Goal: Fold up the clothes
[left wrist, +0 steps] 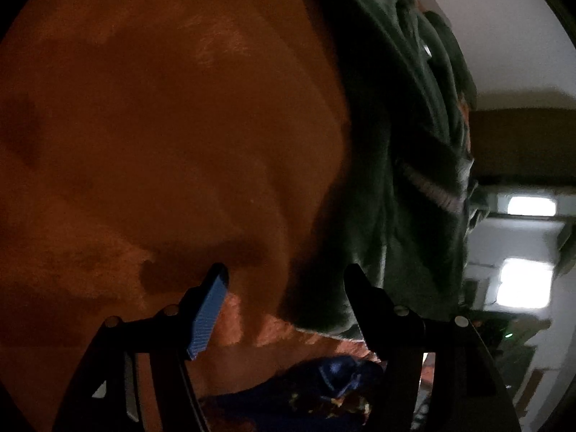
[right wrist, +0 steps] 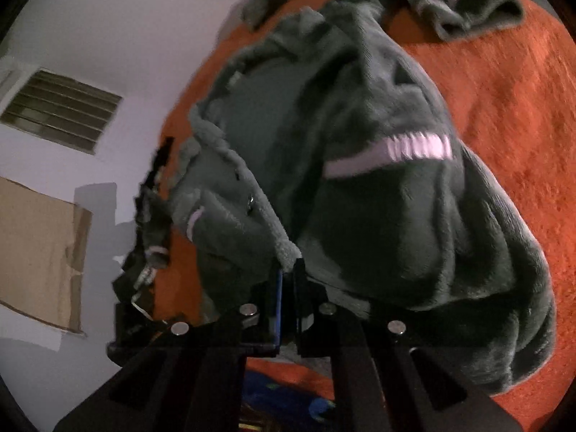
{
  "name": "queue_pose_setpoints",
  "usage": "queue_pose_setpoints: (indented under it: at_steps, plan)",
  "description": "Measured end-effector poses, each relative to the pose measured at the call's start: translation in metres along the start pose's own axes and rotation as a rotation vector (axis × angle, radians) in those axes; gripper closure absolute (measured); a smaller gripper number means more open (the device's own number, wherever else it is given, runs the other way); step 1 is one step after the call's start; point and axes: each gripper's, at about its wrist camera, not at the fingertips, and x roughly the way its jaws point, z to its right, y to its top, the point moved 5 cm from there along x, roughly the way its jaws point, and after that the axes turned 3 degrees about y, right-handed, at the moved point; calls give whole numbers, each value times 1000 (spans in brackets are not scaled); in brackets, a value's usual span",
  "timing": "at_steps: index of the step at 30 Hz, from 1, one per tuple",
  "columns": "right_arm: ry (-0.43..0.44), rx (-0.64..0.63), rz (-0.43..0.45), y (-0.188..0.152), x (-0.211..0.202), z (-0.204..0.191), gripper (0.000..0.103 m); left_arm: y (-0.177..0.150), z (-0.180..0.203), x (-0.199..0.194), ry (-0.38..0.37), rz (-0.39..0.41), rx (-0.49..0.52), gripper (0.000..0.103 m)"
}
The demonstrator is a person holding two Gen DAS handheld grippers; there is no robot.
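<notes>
1. Grey-green fleece, a plush jacket (right wrist: pixel 378 187) with a pale pink ribbed band (right wrist: pixel 392 151) across it, fills the middle of the right wrist view. It hangs bunched and partly lifted over an orange blanket (right wrist: pixel 511 136).
2. The right gripper (right wrist: pixel 288 280) has its two black fingers pressed together on a rolled hem of the jacket, with a blue pad visible between them. It is clamped on the fabric.
3. A second grey-green piece, a cuff or sleeve end (right wrist: pixel 475 7), lies on the blanket toward its far edge, apart from the held bulk.
4. Beyond the blanket's left edge are a white wall, a slatted vent (right wrist: pixel 61 111) and a sheet of brown cardboard (right wrist: pixel 39 252).
5. In the left wrist view the left gripper (left wrist: pixel 284 280) is spread wide with nothing between its fingers. One finger carries a blue ribbed pad (left wrist: pixel 208 316).
6. Its fingers point at the dim orange blanket (left wrist: pixel 162 126); the dark jacket (left wrist: pixel 396 144) drapes along the right side, just beside the right finger.
7. A blue patterned fabric (left wrist: pixel 324 381) shows at the bottom, near the blanket's near edge.
</notes>
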Motion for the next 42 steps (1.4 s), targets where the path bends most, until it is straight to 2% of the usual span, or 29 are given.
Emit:
queue_pose_setpoints:
  at_steps: [6, 8, 10, 14, 18, 19, 21, 25, 28, 29, 33, 39, 42]
  plan:
    - [-4, 31, -66, -11, 16, 8, 99, -6, 21, 6, -36, -15, 36, 35]
    - [28, 32, -89, -15, 18, 0, 99, -9, 33, 6, -50, -21, 71, 35]
    - [70, 47, -112, -17, 21, -12, 99, -16, 45, 6, -33, -34, 130, 35]
    - [220, 73, -195, -26, 31, -60, 99, -23, 60, 5, 11, -41, 211, 35]
    - [501, 21, -200, -25, 17, -141, 99, -18, 58, 1, 16, -33, 224, 35]
    - [535, 8, -182, -23, 11, -152, 99, -16, 54, -1, 16, -29, 213, 35]
    - [498, -20, -160, -18, 10, -151, 99, -11, 45, -3, 16, -21, 181, 35]
    - [152, -10, -172, -17, 37, -80, 99, -4, 29, -6, 31, 8, 141, 35]
    - [-7, 52, -208, -27, 55, -22, 99, -3, 26, -3, 21, 2, 135, 35]
    - [-30, 73, -219, -31, 59, -8, 99, -2, 26, 0, 16, -7, 130, 35]
    - [-19, 129, -249, -48, 72, 19, 99, -5, 25, 5, 17, -24, 150, 35]
    - [-1, 114, -247, -44, 77, 14, 99, -12, 30, 22, 48, -42, 153, 35]
    - [-20, 90, -188, -37, 55, 15, 99, -15, 26, 20, 49, -45, 144, 35]
